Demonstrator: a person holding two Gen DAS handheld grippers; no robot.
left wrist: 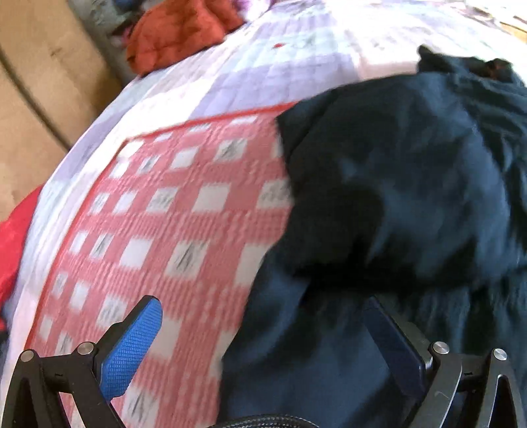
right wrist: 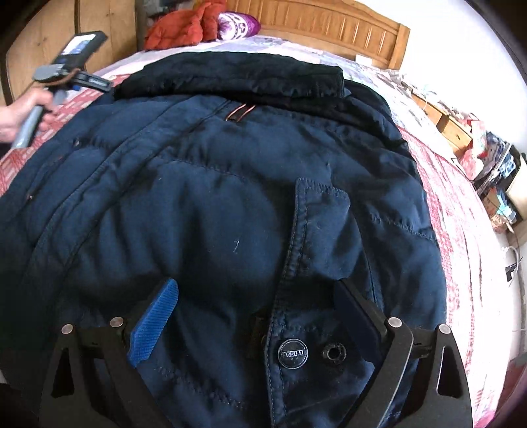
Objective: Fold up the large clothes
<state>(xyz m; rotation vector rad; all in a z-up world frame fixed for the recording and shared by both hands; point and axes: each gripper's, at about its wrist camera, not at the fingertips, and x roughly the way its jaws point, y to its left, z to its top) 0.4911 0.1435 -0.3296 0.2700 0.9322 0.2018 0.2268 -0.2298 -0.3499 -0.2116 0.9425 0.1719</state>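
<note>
Jacket (right wrist: 204, 210) flat on bed (left wrist: 171, 210) (navy); both grippers (right wrist: 257, 296) apparently open.

The left wrist view looks forward along its own fingers from low over the bed, close to the checked quilt (left wrist: 171, 210) and the edge of the navy jacket (left wrist: 411, 197); it is blurred. The right wrist view sits very near above the jacket (right wrist: 214, 204), facing the wooden headboard (right wrist: 316, 29). Both views share the jacket, the quilt and the orange garment (left wrist: 178, 33) at the bed's far end.
</note>
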